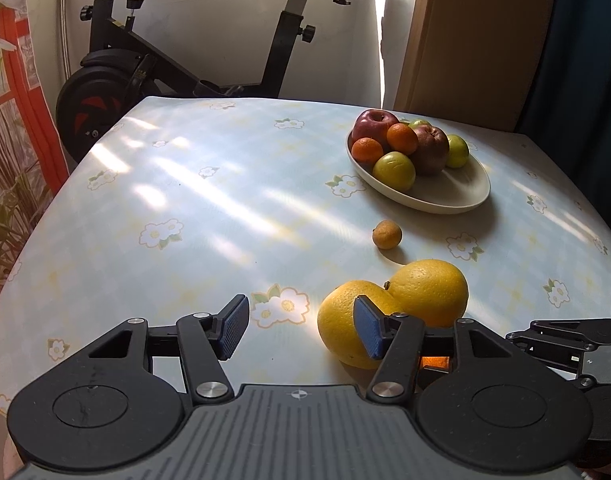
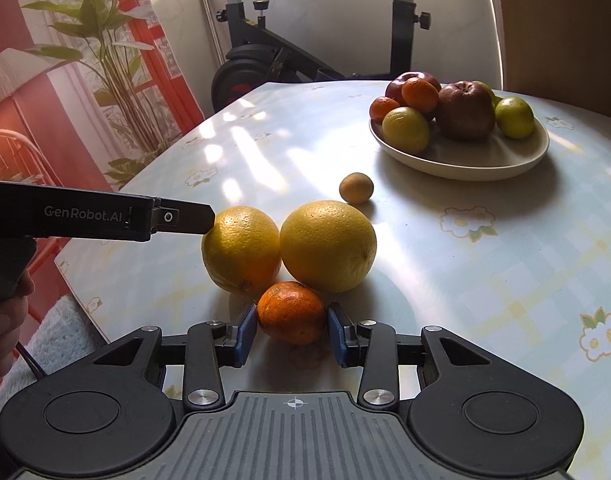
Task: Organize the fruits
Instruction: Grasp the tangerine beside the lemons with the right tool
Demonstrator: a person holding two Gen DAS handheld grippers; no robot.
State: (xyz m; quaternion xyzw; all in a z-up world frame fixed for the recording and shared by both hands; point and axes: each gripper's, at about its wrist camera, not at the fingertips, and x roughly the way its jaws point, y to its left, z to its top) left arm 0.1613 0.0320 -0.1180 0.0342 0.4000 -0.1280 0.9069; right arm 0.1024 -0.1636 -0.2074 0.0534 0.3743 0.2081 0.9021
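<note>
Right wrist view: small mandarin (image 2: 291, 312) sits on the surface (image 2: 445, 280) betw. the right tongs (image 2: 292, 334), pads at its sides, seemingly gripping it. Just behind, 2 big yellow citrus (image 2: 327, 246) touching each other, plus 1 small brownish fruit (image 2: 356, 188) farther on. Left tongs (image 1: 299, 328) wide, holding nothing, one pad by the near citrus. Plate (image 2: 485, 164) already has 7 fruits: 2 apples, 2 mandarins, 3 green ones. So approx. 4 left to move; I'd say over halfway.
</note>
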